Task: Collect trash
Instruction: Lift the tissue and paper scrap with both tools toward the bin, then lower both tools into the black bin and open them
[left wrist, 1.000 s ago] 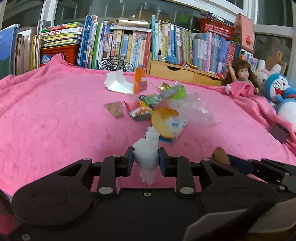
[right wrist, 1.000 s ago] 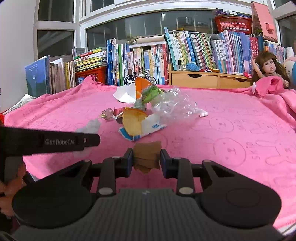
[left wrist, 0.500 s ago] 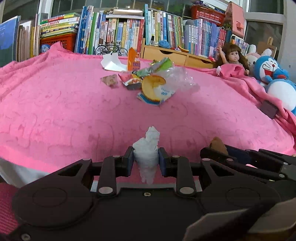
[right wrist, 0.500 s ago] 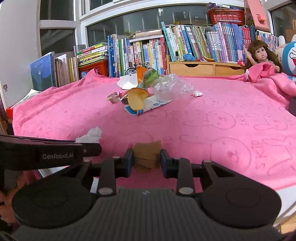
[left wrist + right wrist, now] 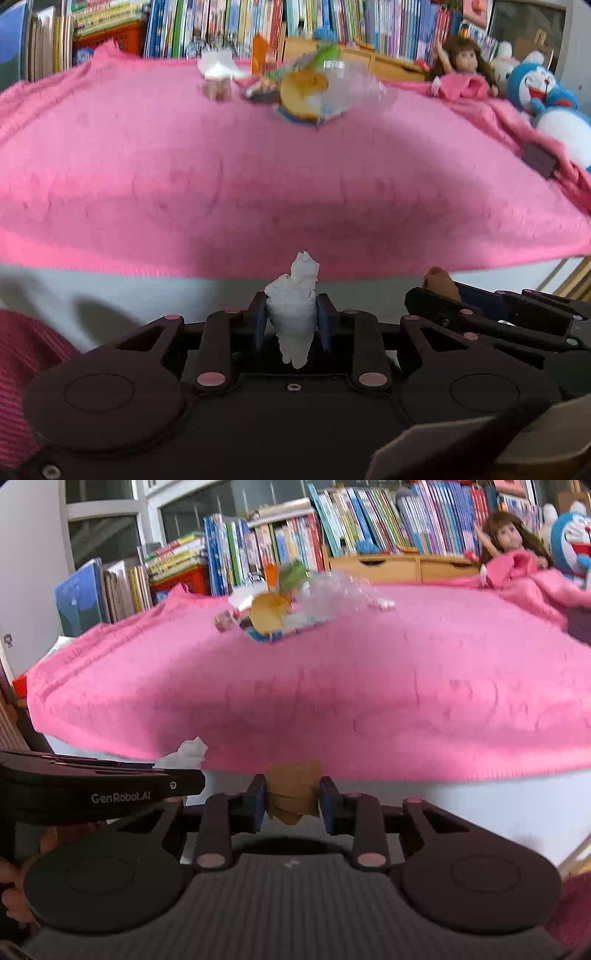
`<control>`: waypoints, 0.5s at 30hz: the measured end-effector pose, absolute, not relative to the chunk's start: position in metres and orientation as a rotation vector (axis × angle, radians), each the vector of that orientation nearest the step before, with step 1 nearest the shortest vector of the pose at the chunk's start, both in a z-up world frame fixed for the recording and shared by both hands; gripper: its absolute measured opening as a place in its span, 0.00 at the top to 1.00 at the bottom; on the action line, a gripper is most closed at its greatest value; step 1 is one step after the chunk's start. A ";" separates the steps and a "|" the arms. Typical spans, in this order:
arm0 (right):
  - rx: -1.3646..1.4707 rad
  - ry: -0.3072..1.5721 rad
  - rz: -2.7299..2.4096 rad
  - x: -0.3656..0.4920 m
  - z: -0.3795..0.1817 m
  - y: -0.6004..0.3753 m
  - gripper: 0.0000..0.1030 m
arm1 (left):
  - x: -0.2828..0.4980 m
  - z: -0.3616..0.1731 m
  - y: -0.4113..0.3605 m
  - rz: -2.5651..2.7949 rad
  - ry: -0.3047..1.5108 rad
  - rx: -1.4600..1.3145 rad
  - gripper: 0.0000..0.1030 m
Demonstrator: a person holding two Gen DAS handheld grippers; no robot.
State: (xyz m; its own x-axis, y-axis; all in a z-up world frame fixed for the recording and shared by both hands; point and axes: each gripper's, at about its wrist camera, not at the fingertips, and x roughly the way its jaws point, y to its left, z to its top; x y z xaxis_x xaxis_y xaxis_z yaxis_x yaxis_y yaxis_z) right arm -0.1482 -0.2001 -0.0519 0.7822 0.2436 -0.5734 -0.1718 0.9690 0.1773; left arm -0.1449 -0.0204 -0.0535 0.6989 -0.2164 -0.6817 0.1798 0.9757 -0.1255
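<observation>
The pink blanket [image 5: 258,177] over the bench filled less of both views than a second earlier, its near edge and the white front below it now showing. The heap of wrappers [image 5: 303,92] lay farther off, near the books [image 5: 280,542]. The left hand-held gripper [image 5: 291,321] stayed clenched on the white tissue wad [image 5: 295,314], off the blanket's near edge. The right hand-held gripper [image 5: 291,801] stayed clamped on the brown paper scrap [image 5: 293,794], likewise past the edge.
</observation>
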 end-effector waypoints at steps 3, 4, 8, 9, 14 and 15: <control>0.128 0.670 0.213 -0.150 -0.061 -0.202 0.66 | -0.144 -0.066 -0.022 -0.218 0.810 -0.039 0.74; 0.132 0.682 0.209 -0.150 -0.064 -0.202 0.66 | -0.144 -0.069 -0.022 -0.218 0.824 -0.038 0.74; 0.135 0.725 0.193 -0.152 -0.077 -0.202 0.66 | -0.140 -0.085 -0.023 -0.213 0.883 -0.034 0.74; 0.136 0.740 0.187 -0.152 -0.082 -0.202 0.66 | -0.140 -0.089 -0.024 -0.211 0.896 -0.029 0.74; 0.169 0.805 0.172 -0.153 -0.099 -0.204 0.66 | -0.136 -0.108 -0.027 -0.211 0.975 -0.014 0.74; 0.173 0.815 0.170 -0.153 -0.102 -0.204 0.66 | -0.136 -0.111 -0.027 -0.210 0.989 -0.012 0.74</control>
State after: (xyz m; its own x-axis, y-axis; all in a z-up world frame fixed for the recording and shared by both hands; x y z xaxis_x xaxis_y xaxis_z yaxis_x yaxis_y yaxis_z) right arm -0.1527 -0.2036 -0.1020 0.6735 0.2165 -0.7068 -0.0838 0.9724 0.2180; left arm -0.1357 -0.0268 -0.1111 0.5311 -0.1815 -0.8277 0.1710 0.9796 -0.1051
